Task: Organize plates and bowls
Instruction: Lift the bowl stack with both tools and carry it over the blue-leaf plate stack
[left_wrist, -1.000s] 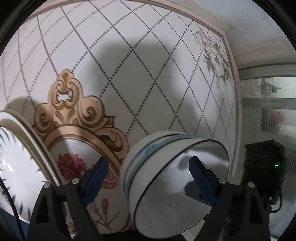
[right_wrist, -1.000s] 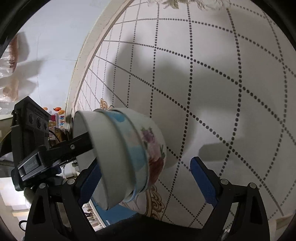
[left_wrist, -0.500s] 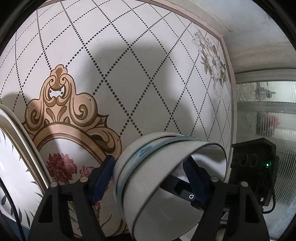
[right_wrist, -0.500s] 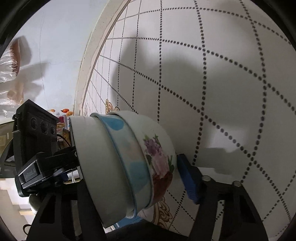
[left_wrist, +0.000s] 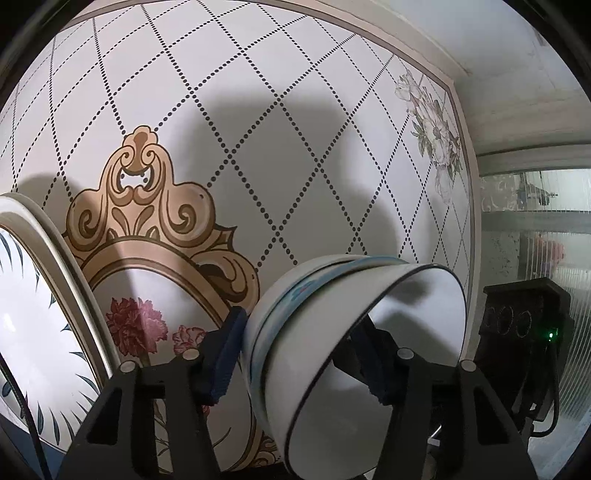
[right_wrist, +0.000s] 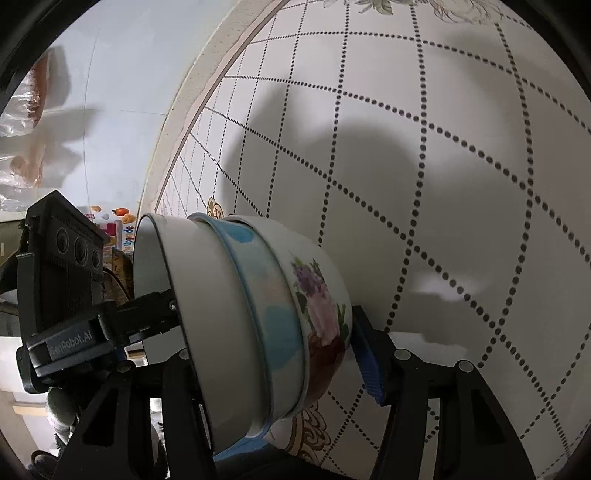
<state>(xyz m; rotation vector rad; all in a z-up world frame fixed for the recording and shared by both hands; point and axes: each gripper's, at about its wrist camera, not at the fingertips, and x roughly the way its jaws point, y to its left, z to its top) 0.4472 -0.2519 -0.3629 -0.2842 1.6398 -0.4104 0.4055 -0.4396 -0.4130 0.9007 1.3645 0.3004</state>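
A stack of three nested bowls (left_wrist: 332, 354) sits on the patterned tablecloth: a floral one at the bottom, a blue-patterned one, and a white one with a dark rim on top. It also shows in the right wrist view (right_wrist: 258, 325). My left gripper (left_wrist: 303, 354) is shut on the stack, one pad outside and one inside the white bowl. My right gripper (right_wrist: 266, 354) is shut on the stack from the opposite side; its left finger is hidden behind the bowls. A leaf-patterned plate (left_wrist: 33, 325) lies at the far left.
The tablecloth (left_wrist: 258, 129) has a dotted diamond grid and a gold floral medallion. Its edge and a pale wall lie beyond. The other gripper's black camera block (left_wrist: 524, 325) is close on the right, and shows in the right wrist view (right_wrist: 62, 273).
Both grippers moved in and closed on the bowl stack, which lay between open jaws a second ago. The stack now looks larger and nearer in both views.
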